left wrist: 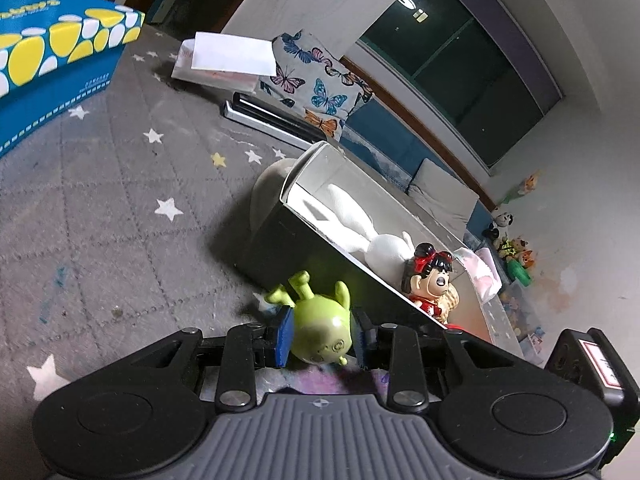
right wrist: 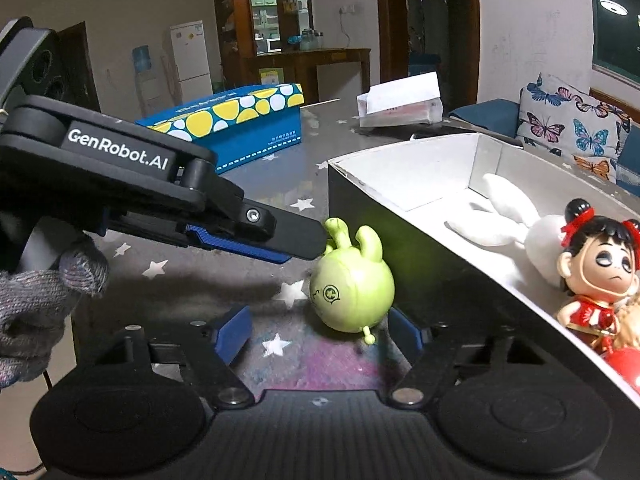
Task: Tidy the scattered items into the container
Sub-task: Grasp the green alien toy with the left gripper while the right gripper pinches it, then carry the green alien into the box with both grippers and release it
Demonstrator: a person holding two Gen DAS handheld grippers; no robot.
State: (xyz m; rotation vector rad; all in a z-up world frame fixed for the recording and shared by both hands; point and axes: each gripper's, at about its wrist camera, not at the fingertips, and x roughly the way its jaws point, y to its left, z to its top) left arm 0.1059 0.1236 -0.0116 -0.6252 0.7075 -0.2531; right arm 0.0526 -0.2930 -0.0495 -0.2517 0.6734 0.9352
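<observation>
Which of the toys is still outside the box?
The green alien toy, lying on the star-patterned tablecloth beside the box. The white plush rabbit and the red-dressed doll lie inside it.

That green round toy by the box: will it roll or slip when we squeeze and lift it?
The green toy looks hard, glossy and nearly ball-shaped, so it will probably roll if nudged and may squirt out of flat pads. Its thin ears and small stub look like the likeliest parts to snag on the box rim. It seems light for its size, likely hollow plastic.
</observation>
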